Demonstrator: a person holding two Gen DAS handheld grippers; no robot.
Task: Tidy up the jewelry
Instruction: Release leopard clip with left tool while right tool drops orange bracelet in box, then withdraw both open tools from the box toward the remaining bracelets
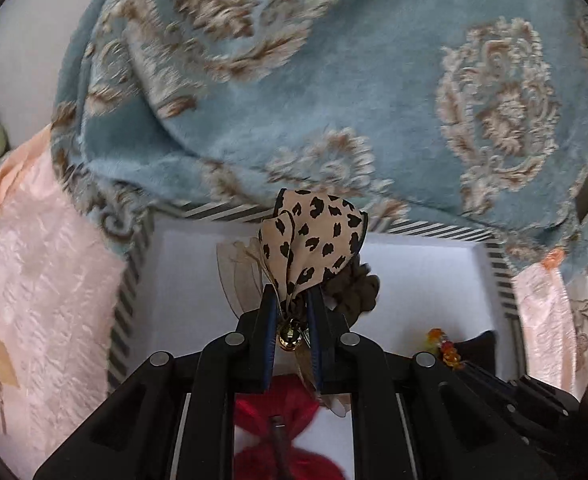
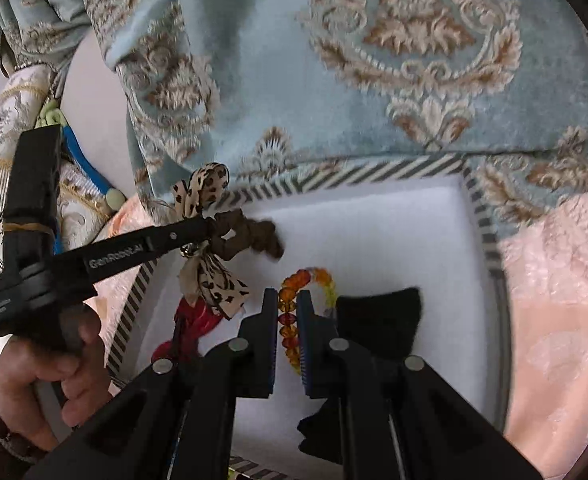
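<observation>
My left gripper is clamped on the leopard-print bow scrunchie, which hangs over the striped-rim box near its far left corner. The bow stands up past the fingertips, and its brown scrunchie loop juts toward the box middle.

My right gripper straddles the amber bead bracelet. Its jaws are nearly closed around the strand, but I can't tell if the pads actually bite it. The bracelet's long axis runs straight along my right fingers, with the loop's far end just past the tips, so the right is clearly the nearer gripper for it.

A black velvet piece lies just right of the bracelet, and a red bow is at the left edge. Next I'd probably drop the scrunchie on bare white foam.
</observation>
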